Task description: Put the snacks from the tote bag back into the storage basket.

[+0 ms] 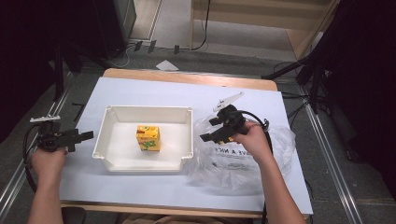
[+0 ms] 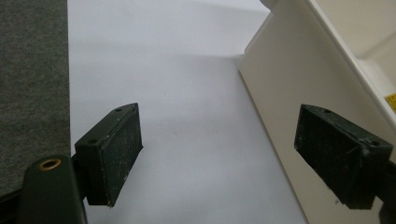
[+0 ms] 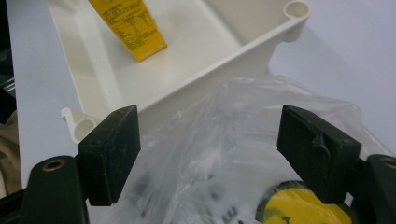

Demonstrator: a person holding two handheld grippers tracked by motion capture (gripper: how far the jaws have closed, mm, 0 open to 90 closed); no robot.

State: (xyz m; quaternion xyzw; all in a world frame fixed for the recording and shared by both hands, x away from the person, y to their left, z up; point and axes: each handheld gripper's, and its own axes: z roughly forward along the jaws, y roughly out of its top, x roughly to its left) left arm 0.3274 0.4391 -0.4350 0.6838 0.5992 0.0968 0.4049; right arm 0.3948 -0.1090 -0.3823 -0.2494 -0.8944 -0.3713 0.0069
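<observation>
High view: two forearms come in from the bottom edge. The left hand (image 1: pixel 46 161) holds the left gripper (image 1: pixel 85 136) low over the white sheet (image 1: pixel 140 186) at the table's left edge, its tip aimed at the left wall of the tray (image 1: pixel 144 164) and a little short of it. The right hand (image 1: pixel 254 140) holds the right gripper (image 1: pixel 212 129) above a clear plastic bag (image 1: pixel 243 163) that lies crumpled on the sheet just right of the tray, with its near edge against the tray's right wall. Black print shows on the bag.

Between the two grippers sits the white tray, and a yellow carton (image 1: pixel 148 138) stands upright near the middle of its floor, apart from all four walls. Beyond the sheet, a strip of the wooden table (image 1: pixel 187 77) shows, then grey floor with cables.

Left gripper view: the jaws stand wide apart with nothing between them but bare sheet; the tray's outer wall (image 2: pixel 289 93) rises just beside the right-hand jaw.

Right gripper view: the jaws are wide apart and hold nothing, poised over the bag (image 3: pixel 210 154). A round yellow thing (image 3: pixel 303 210) shows through the plastic near the right-hand jaw. Farther on lie the tray's rim (image 3: pixel 261 35) and the carton's lower part (image 3: pixel 128 25).
</observation>
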